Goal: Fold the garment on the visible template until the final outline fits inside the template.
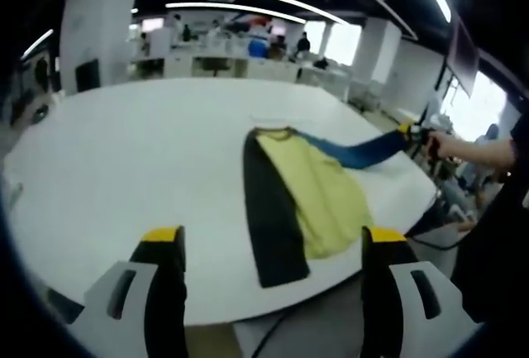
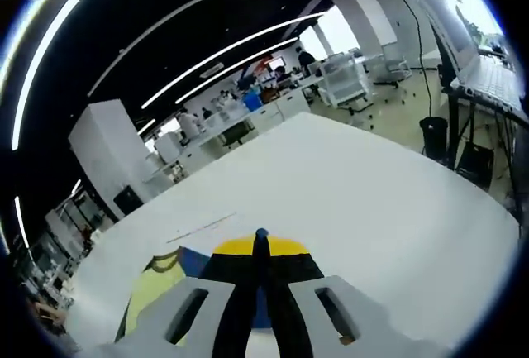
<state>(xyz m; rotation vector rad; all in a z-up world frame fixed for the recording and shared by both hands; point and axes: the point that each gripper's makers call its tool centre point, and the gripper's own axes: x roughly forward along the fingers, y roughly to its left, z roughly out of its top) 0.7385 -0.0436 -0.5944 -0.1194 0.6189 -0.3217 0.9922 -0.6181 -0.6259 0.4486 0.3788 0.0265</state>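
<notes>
The left gripper view looks from beyond the table's point(image 1: 124, 151) near edge, level across it toward the office. The right gripper view sits low and close over the garment point(image 2: 157, 288) (tilted), facing the same office. The 2 views share table and garment.

We saw the garment point(image 1: 310, 197) as soft matt cloth, its yellow body, black sleeve and blue sleeve point(image 1: 359, 151) alike. The table point(image 1: 124, 168) looked smooth, white and faintly glossy. The left gripper point(image 1: 273, 246) and right gripper point(image 2: 261, 246) looked like hard plastic, grey with yellow-and-black tips.
</notes>
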